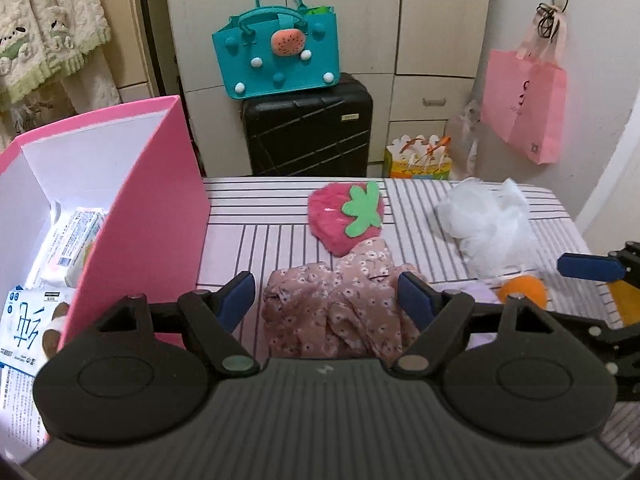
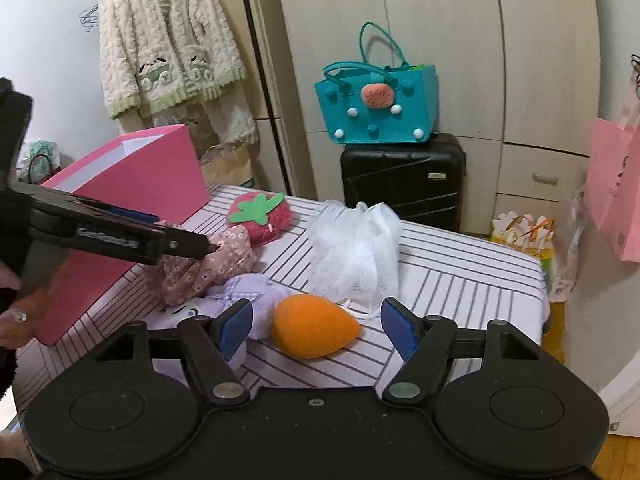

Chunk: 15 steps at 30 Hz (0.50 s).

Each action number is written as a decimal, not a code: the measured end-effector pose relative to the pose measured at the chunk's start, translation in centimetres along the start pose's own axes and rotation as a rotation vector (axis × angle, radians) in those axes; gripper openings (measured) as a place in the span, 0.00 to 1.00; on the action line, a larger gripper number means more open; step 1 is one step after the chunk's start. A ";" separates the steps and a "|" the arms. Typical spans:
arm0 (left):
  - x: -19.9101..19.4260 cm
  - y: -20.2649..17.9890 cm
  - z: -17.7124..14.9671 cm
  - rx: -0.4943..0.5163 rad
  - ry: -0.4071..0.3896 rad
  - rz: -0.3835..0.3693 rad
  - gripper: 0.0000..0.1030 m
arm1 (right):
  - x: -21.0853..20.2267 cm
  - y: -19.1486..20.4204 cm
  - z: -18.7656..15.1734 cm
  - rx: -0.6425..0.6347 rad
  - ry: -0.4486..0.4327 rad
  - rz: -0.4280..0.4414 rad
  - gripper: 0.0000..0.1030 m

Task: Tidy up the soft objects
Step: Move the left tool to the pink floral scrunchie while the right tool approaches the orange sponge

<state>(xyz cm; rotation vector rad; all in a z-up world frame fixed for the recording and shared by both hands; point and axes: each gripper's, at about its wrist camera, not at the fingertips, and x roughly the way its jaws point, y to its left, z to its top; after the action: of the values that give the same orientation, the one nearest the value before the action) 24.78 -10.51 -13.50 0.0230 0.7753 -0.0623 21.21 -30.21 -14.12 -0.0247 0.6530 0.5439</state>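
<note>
The pink box (image 1: 132,216) stands at nine o'clock on the striped table (image 1: 280,216), and it already holds tissue packs (image 1: 72,240), so part of the sorting looks done. Five soft things are left outside it. The floral cloth (image 1: 340,312) lies bunched at the centre of the left wrist view, right between the spread fingers of the left gripper (image 1: 326,294); the jaws stand apart and are not yet closed on it. The strawberry plush (image 1: 346,216) sits just beyond at twelve o'clock, touching the cloth's far edge. The white mesh puff (image 1: 486,224) lies at two o'clock, near the table's far right corner.

In the right wrist view the right gripper (image 2: 316,328) is also wide apart, with the orange sponge (image 2: 312,330) lying between its pads and untouched. A lilac plush (image 2: 224,304) lies at ten o'clock from the sponge, against the cloth.

By my judgement the task is less than half done: cloth and sponge are lined up for grasping, then strawberry, puff and lilac plush remain
</note>
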 end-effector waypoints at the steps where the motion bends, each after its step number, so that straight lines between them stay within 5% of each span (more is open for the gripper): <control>1: 0.3 0.0 0.0 0.003 0.003 0.011 0.75 | 0.2 0.1 0.0 -0.012 0.003 0.000 0.73; 15: 2.4 -0.2 -1.1 -0.014 0.068 0.012 0.67 | 1.5 0.3 -0.9 -0.025 0.025 -0.003 0.56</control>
<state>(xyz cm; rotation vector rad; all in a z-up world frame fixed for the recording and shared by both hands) 25.70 -10.82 -15.99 0.0166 0.8435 -0.0446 21.51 -29.41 -15.63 -0.0563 0.6700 0.5499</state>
